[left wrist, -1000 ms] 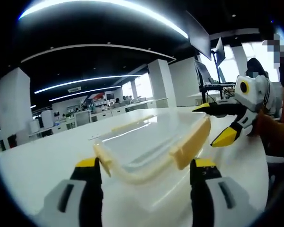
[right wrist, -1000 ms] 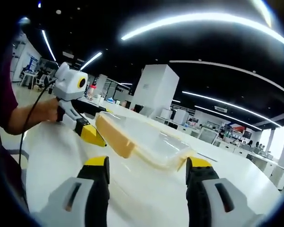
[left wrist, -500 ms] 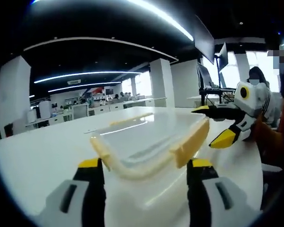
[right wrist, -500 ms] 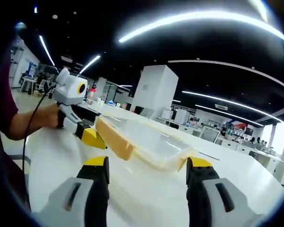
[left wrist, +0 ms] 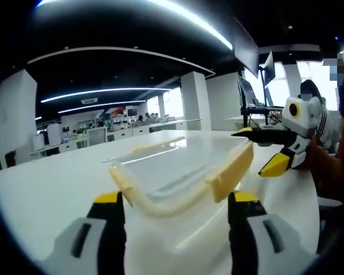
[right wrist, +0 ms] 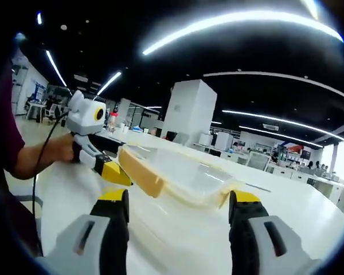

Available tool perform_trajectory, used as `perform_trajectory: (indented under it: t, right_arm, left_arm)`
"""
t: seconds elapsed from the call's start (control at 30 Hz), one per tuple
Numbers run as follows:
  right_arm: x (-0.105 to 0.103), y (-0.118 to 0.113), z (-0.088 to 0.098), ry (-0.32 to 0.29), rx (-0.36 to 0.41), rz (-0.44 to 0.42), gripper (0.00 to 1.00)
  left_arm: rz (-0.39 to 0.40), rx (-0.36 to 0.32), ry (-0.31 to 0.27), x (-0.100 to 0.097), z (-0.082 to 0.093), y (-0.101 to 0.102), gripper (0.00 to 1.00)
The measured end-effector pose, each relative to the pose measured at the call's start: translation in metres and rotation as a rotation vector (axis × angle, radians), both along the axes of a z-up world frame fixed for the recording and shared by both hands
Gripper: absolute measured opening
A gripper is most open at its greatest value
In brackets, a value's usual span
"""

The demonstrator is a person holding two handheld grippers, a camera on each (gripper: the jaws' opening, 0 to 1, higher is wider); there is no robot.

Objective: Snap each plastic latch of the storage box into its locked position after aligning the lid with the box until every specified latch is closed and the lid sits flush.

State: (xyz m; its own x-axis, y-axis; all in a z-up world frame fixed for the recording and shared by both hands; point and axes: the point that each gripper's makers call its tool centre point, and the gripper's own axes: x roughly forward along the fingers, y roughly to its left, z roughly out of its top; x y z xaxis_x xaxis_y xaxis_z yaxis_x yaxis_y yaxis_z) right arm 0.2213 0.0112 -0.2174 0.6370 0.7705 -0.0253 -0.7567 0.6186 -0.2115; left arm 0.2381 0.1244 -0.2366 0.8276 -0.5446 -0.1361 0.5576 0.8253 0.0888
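A clear storage box (left wrist: 183, 172) with yellow latches (left wrist: 229, 172) sits on a white table (left wrist: 46, 189), flanked by the left gripper (left wrist: 175, 200) and right gripper (right wrist: 178, 197), jaws released, seemingly poised to press latches shut.

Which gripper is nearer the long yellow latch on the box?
Left. The left gripper is at the long yellow latch; the right gripper is set back, open.

Much of the storage box and both grippers lies out of sight.

In the left gripper view the storage box (left wrist: 178, 172) shows its lid and yellow latches (left wrist: 229, 172), but its lower walls blend into the white desk (left wrist: 51, 183); whether the latches are snapped down cannot be told. The far desks are blurred. The left gripper (left wrist: 176, 201) is cut off by the bottom edge.
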Motion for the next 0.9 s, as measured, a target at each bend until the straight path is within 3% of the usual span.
perform_trajectory:
  t: [0.3,0.9]
  right_arm:
    - [0.0043,-0.0064,0.0033,0.02,0.043,-0.03,0.57]
    - [0.0078,-0.009,0.0044,0.001,0.032,-0.035,0.53]
  left_arm:
    - [0.002,0.006,-0.004,-0.0009,0.0004,-0.0015,0.73]
    - [0.011,0.013,-0.004,-0.0006,0.0018,-0.0007,0.73]
